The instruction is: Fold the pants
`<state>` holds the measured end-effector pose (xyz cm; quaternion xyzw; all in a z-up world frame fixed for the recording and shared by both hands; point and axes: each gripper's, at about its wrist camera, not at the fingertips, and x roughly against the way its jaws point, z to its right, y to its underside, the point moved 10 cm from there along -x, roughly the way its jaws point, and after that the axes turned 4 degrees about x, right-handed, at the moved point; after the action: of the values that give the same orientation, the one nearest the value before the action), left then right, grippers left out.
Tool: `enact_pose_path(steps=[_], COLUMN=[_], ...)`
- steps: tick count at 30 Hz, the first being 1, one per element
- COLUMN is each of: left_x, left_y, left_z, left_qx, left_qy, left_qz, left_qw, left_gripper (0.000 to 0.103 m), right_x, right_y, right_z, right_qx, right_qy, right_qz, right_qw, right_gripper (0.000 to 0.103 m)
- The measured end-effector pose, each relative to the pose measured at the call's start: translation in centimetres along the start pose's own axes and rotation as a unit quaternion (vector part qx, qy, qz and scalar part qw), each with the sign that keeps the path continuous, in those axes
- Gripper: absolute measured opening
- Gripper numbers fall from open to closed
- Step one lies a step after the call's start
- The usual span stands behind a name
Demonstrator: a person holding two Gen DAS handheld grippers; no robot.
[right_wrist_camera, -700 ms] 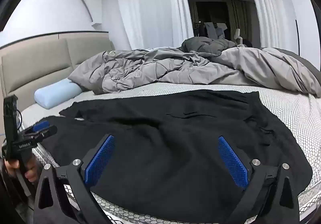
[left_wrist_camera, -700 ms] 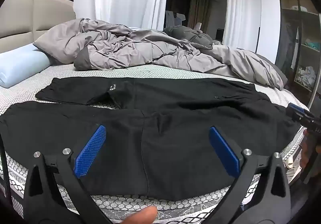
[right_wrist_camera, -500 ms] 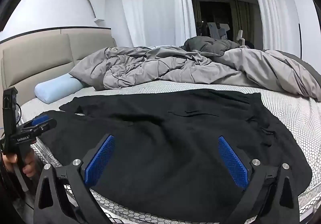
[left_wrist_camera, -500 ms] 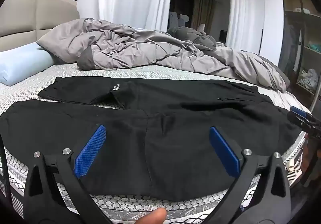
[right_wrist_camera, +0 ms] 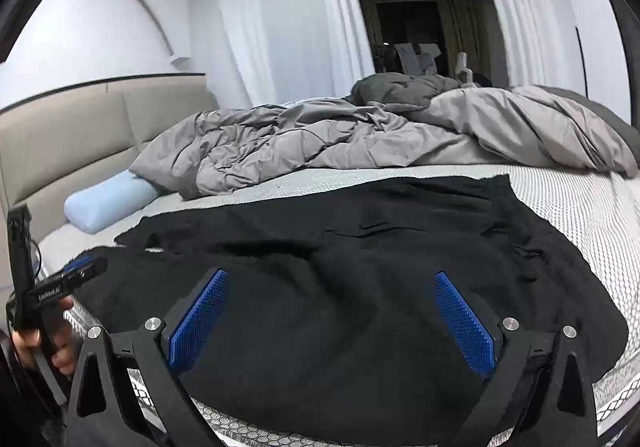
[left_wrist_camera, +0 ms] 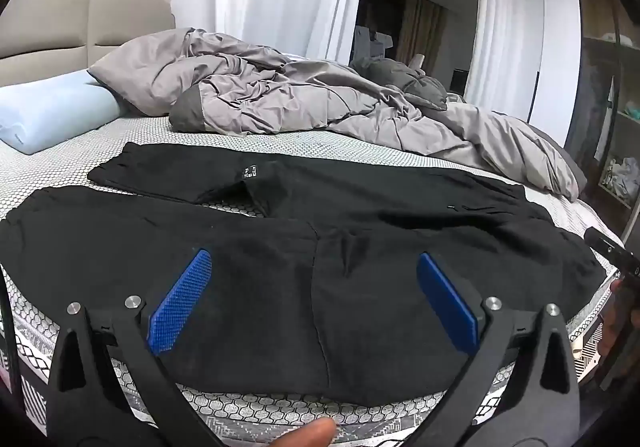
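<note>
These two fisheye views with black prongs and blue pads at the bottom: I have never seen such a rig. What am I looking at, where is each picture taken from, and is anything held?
No robot here: a person carries a two-finger clamp in each hand, with a camera on each looking forward along its fingers. One view is from the left gripper, the other from the right gripper. The blue strips are the finger pads. In the right view, the left tool shows at the left edge, in the person's hand.

Black pants lie spread across the mattress, not yet folded. Behind them are a rumpled grey duvet and a pale blue pillow.

Both grippers are open and hold nothing.
</note>
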<state>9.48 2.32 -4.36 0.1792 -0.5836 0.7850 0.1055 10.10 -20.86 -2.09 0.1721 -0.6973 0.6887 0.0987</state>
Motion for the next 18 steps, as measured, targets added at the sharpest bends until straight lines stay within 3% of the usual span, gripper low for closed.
enact_pose_path(steps=[18], left_x=[0.04], left_y=[-0.08], left_z=[-0.28], left_qx=[0.001], left_qy=[-0.002], left_qz=[-0.002], left_qw=[1.0000], left_gripper=[0.102], right_x=[0.01], right_y=[0.10], right_z=[1.10], right_qx=[-0.016], right_qy=[0.016], right_qz=[-0.004], right_qw=[1.000], right_gripper=[0.103])
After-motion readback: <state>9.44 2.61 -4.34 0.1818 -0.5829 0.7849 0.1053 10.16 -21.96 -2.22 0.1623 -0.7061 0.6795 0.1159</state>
